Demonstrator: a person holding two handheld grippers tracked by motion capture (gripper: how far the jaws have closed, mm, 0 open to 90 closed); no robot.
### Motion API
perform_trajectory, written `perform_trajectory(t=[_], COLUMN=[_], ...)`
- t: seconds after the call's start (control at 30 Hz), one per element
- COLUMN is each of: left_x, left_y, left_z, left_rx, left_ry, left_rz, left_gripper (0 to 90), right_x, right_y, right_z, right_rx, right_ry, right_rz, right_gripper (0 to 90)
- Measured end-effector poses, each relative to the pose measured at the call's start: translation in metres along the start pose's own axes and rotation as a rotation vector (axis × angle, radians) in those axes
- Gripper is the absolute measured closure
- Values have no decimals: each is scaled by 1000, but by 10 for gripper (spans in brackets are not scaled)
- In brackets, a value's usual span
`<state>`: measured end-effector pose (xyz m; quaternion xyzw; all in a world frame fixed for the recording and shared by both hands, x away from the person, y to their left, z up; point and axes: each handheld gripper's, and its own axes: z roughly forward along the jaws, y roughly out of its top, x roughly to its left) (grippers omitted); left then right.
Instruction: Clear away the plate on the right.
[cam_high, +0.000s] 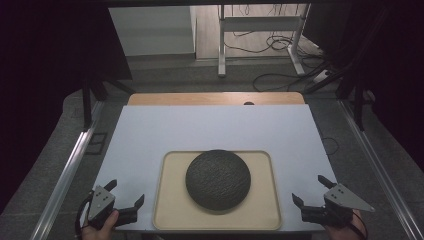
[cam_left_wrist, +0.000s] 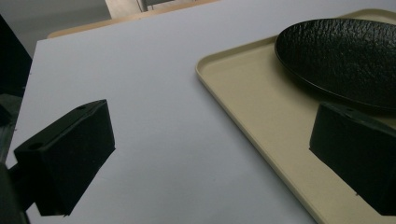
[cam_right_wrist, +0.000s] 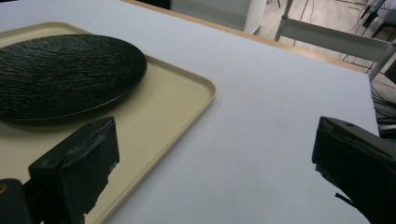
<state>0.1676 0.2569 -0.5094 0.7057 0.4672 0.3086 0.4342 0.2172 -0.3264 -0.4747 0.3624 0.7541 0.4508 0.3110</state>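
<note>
High view shows the white table (cam_high: 210, 130), then the beige tray (cam_high: 167, 200) at its near edge, with the black plate (cam_high: 218, 179) centred on it. Both the left gripper (cam_high: 125, 194) and right gripper (cam_high: 311, 190) flank the tray — jaws wide apart, holding nothing. Best to close in level from both sides and catch the plate's thin rim evenly — it sits low.

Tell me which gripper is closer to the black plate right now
Left, though only slightly. The left gripper sits open off the tray's left edge, while the right gripper sits open past its right edge, a bit farther from the black plate.
</note>
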Motion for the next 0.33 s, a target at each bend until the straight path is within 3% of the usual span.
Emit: perform_trajectory(t=[0.33], left_x=[-1], left_y=[1], left_z=[1], left_rx=[2], left_ry=[-1], left_rz=[2], left_gripper=[0], right_x=[-5], right_y=[-6], right_z=[-1], right_rx=[18], right_ry=[-4], right_rz=[10], right_gripper=[10])
